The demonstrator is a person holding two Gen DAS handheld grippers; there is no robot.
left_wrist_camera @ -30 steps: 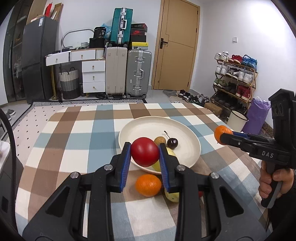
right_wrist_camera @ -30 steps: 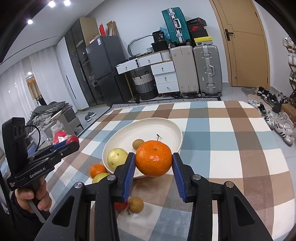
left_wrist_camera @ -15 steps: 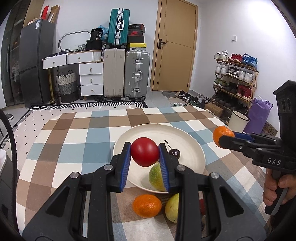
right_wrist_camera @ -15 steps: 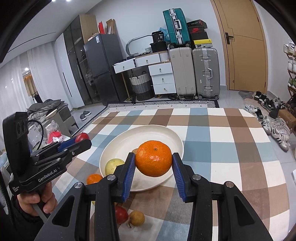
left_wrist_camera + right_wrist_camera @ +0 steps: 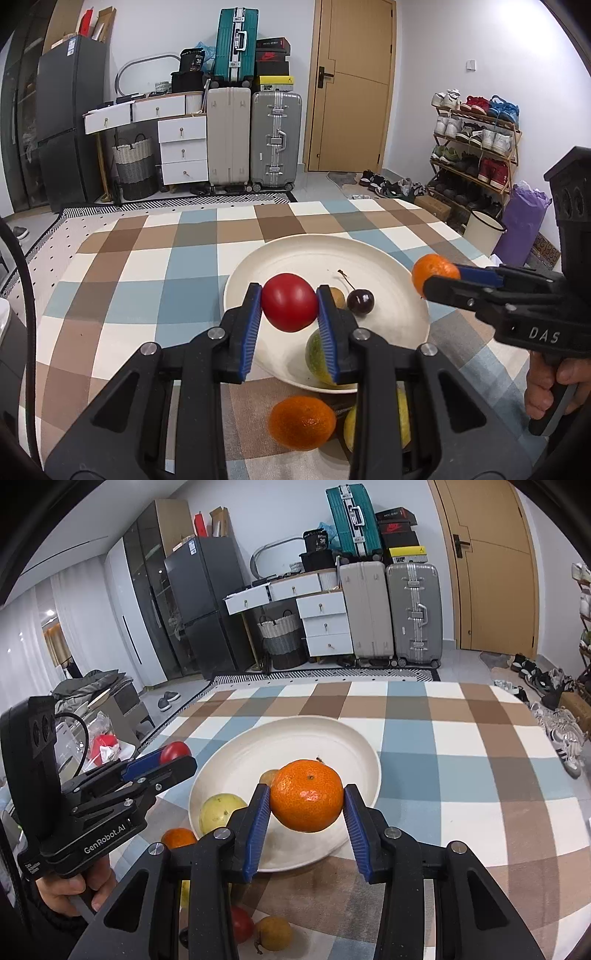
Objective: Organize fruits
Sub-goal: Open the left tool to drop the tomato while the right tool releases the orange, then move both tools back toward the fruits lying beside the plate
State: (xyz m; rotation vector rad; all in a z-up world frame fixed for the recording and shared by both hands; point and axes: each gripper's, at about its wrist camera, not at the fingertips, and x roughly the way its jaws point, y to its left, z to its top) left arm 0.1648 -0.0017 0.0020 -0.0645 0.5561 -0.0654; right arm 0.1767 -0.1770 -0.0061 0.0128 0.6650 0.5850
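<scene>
My left gripper (image 5: 289, 308) clamps a red tomato (image 5: 289, 307) above the plate's (image 5: 314, 254) near-left rim. Only this view shows the cherry (image 5: 361, 301). My right gripper (image 5: 306, 801) pinches 1 orange (image 5: 306, 800) over the plate (image 5: 295, 734); only here a longan (image 5: 273, 933) shows.

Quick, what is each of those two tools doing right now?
Left tool: closed on a red tomato.
Right tool: closed on an orange.
</scene>
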